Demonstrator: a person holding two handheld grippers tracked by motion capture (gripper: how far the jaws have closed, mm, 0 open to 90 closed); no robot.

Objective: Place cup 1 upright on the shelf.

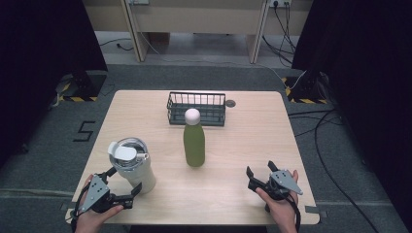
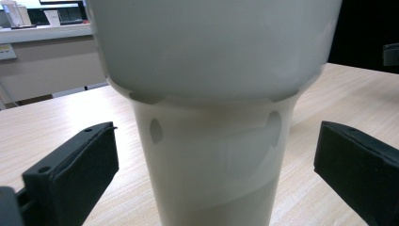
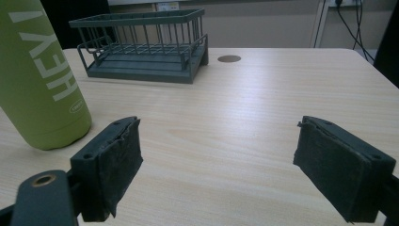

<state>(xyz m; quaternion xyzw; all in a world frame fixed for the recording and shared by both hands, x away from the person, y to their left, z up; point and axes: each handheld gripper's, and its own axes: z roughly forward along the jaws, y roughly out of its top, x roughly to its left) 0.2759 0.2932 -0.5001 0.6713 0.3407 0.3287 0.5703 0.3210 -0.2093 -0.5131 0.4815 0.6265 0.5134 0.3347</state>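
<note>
A white tumbler (image 1: 135,165) with a lidded steel top stands at the table's front left. My left gripper (image 1: 124,180) is open, its jaws on either side of the tumbler's base (image 2: 211,160) without touching it. A green bottle (image 1: 194,138) with a white cap stands upright mid-table; in the right gripper view the green bottle (image 3: 40,75) is at the far left. My right gripper (image 1: 260,170) is open near the front right edge, with nothing between its jaws (image 3: 219,160).
A dark wire basket (image 1: 197,108) sits at the back centre of the table, also seen as the basket (image 3: 141,44) ahead of the right gripper. A round cable hole (image 1: 230,103) lies beside it. Bare tabletop (image 1: 243,145) stretches between bottle and right gripper.
</note>
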